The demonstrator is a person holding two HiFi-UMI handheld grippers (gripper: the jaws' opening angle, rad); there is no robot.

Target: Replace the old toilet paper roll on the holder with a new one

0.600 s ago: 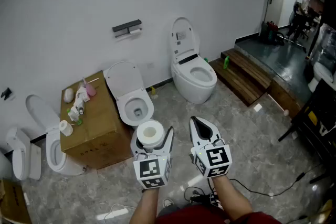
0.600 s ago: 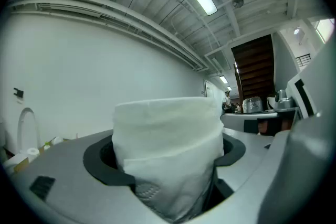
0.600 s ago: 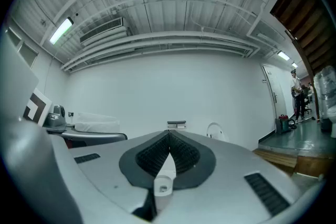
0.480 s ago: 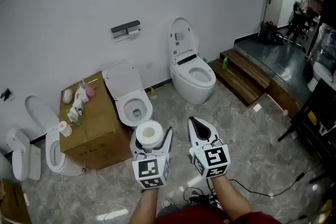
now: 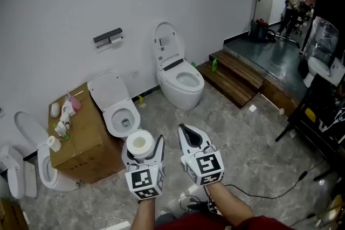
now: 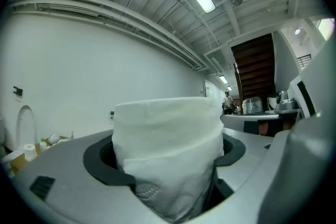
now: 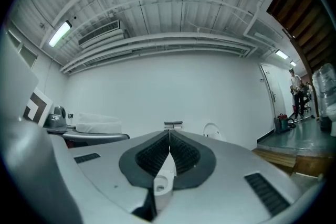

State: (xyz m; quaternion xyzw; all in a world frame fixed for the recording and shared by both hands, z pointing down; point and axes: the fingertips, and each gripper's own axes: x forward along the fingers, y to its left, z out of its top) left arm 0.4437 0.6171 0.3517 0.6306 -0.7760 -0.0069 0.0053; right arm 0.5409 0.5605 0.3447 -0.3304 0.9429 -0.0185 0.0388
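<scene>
A full white toilet paper roll (image 5: 139, 143) stands upright between the jaws of my left gripper (image 5: 141, 149), which is shut on it. In the left gripper view the roll (image 6: 168, 139) fills the space between the pads of the left gripper (image 6: 169, 165). My right gripper (image 5: 188, 136) is held level beside it, shut and empty; its pads meet in the right gripper view (image 7: 169, 136). The dark holder (image 5: 108, 37) hangs on the white wall far ahead, with a pale roll under it. It also shows small above the right gripper's tips (image 7: 173, 124).
Below the holder are a toilet with its lid raised (image 5: 119, 109) and a taller toilet (image 5: 179, 79). A cardboard box (image 5: 81, 143) with bottles stands at the left by another toilet (image 5: 33, 167). Wooden steps (image 5: 237, 79) lie right; a cable (image 5: 264, 188) crosses the floor.
The whole scene has slid left in the head view. Both grippers keep their side-by-side pose, the roll still in the left one.
</scene>
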